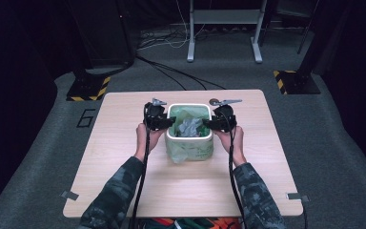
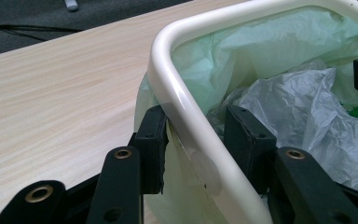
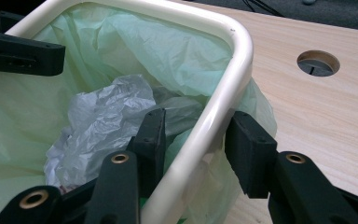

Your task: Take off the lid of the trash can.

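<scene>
White bin [image 1: 189,138] lined with a green bag [image 1: 186,114], at bench [image 1: 124,143] centre; left gripper [image 1: 164,122] at 9 o'clock and right gripper [image 1: 209,123] at 3 o'clock, fingers [image 2: 151,140] straddling its rim, grasp undeterminable.

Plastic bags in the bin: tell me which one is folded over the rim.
The pale green bag: it lines the white bin and drapes outside. The crumpled grey bag lies loose inside.
</scene>
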A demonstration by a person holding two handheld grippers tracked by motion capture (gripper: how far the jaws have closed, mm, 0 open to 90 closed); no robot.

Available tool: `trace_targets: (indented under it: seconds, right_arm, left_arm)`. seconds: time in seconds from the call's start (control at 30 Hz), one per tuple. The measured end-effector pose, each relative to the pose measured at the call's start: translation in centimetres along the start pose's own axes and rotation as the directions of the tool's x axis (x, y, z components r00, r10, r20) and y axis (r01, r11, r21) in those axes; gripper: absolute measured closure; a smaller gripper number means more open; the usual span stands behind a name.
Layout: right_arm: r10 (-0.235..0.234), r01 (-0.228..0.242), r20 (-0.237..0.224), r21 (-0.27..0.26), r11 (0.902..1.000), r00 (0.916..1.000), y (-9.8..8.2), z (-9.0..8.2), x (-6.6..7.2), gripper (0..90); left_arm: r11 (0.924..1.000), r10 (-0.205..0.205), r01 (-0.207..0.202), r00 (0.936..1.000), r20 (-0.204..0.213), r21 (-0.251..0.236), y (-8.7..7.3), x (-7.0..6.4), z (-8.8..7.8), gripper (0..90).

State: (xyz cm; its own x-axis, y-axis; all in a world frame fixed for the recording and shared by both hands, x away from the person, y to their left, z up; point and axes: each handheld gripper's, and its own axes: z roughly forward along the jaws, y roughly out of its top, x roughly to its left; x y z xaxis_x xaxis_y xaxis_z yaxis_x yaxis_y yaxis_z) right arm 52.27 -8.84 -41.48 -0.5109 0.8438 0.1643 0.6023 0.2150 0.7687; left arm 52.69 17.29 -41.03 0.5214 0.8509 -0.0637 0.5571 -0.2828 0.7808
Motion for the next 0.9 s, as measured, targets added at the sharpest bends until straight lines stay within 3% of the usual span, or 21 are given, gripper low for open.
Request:
trace_targets:
  seconds: [0.47, 0.9]
  right_arm:
    - [0.007, -0.007, 0.004, 0.009, 0.9999, 1.0, 0.9, -0.9, 0.5, 57.8]
    - [-0.025, 0.026, 0.051, -0.007, 0.9996, 0.9984, 1.8, -1.7, 1.4, 60.0]
  left_arm:
    - [0.9997, -0.022, 0.022, 0.9993, 0.029, 0.01, 0.2, 0.2, -0.6, 57.9]
    - [0.9998, -0.014, 0.014, 0.9998, 0.013, -0.015, 1.1, 0.0, -1.9, 57.2]
